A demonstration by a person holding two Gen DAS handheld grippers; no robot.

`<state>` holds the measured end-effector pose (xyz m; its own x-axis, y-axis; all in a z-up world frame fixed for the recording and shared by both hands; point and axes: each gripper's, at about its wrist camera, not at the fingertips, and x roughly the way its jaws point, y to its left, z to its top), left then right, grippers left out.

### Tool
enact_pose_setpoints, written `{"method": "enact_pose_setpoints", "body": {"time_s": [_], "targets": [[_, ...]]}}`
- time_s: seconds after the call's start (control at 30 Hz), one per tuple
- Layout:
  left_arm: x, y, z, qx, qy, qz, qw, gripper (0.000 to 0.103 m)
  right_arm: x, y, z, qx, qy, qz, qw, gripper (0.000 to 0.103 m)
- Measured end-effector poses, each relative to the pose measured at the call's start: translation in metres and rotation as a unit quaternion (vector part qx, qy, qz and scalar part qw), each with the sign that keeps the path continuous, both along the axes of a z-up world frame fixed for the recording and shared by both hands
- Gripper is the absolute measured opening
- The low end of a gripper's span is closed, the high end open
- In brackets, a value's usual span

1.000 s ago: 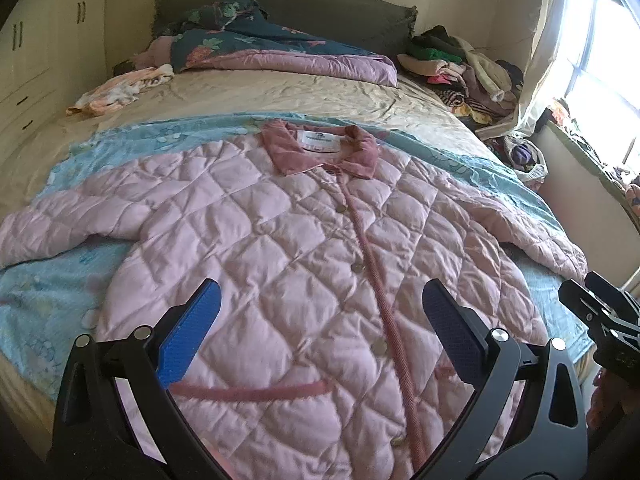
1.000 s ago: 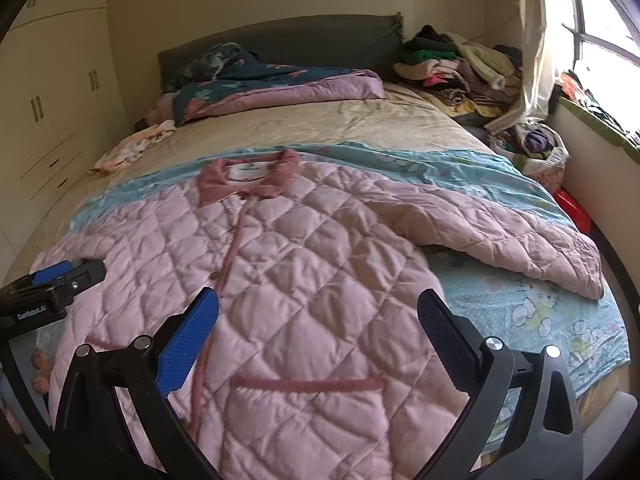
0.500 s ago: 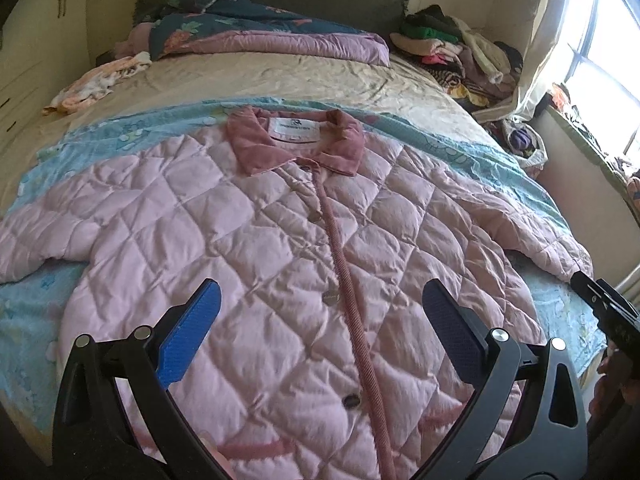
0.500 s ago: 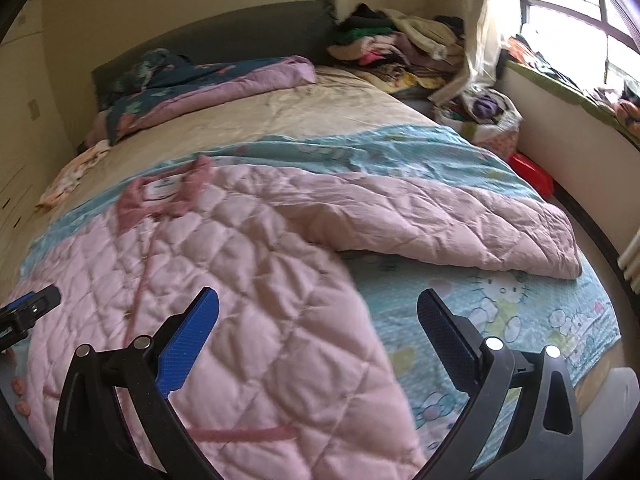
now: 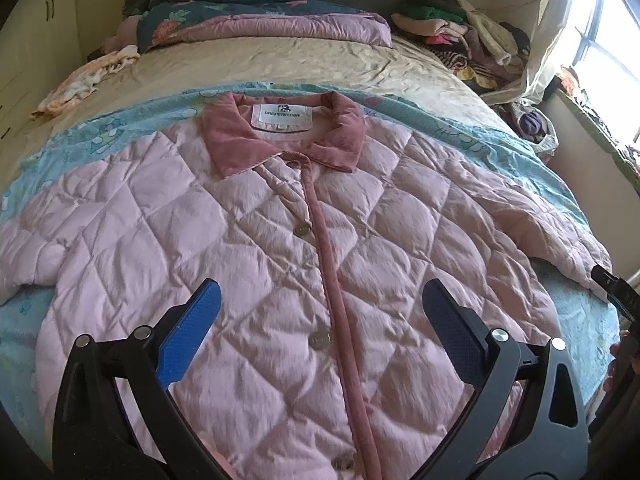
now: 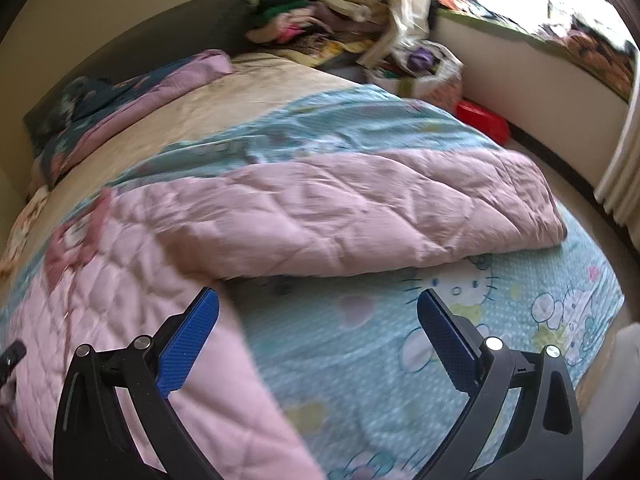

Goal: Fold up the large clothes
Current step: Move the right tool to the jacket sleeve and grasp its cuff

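Sunlit from a window (image 5: pixel 608 40) at the upper right of the frame, the bed (image 5: pixel 280 60) fills both views, with a beige sheet toward the headboard and a light blue cartoon-print sheet (image 6: pixel 360 360) across the near half. On that blue sheet lies the quilted pink jacket (image 5: pixel 240 248), front side up and spread flat, taking up the centre of the left wrist view. Its padding is stitched in a diamond pattern; the collar (image 5: pixel 280 136) is a darker dusty rose corduroy, opened out to show a white label, and a cord of the same rose colour runs down the buttoned front, with round metallic buttons beside it. One sleeve (image 6: pixel 360 216) stretches across the middle of the right wrist view, lying crumpled on the blue sheet with its cuff toward the right of the frame. A folded purple and dark floral quilt (image 5: pixel 260 20) sits at the top of the bed, and a heap of mixed clothes (image 5: pixel 460 28) at the upper right. The left gripper (image 5: pixel 320 308) hovers over the jacket's lower front, fingers spread wide and holding nothing. The right gripper (image 6: pixel 318 316) hangs above the blue sheet just below the sleeve, fingers likewise wide apart and empty.
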<state>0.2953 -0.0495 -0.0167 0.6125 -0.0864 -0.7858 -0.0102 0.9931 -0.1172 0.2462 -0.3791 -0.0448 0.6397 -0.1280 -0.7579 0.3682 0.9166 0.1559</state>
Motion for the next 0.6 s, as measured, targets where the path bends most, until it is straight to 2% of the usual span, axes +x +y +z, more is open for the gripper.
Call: {"method": "enact_pose_setpoints", "body": {"time_s": [0.37,0.47,0.6], "targets": [[0.043,-0.003,-0.015,0.013,0.023,0.013,0.9996,0.095,0.018,-0.088,-0.033,0.062,0.014,-0.103,0.993,0.099],[0.051,-0.003,-0.017,0.012,0.028,0.017,0.9994,0.095,0.018,-0.114,-0.04,0.085,0.01,-0.136,0.987,0.099],[0.059,-0.005,-0.016,0.031,0.016,0.028,0.999,0.095,0.016,-0.147,-0.05,0.124,0.002,-0.18,0.976,0.099]]}}
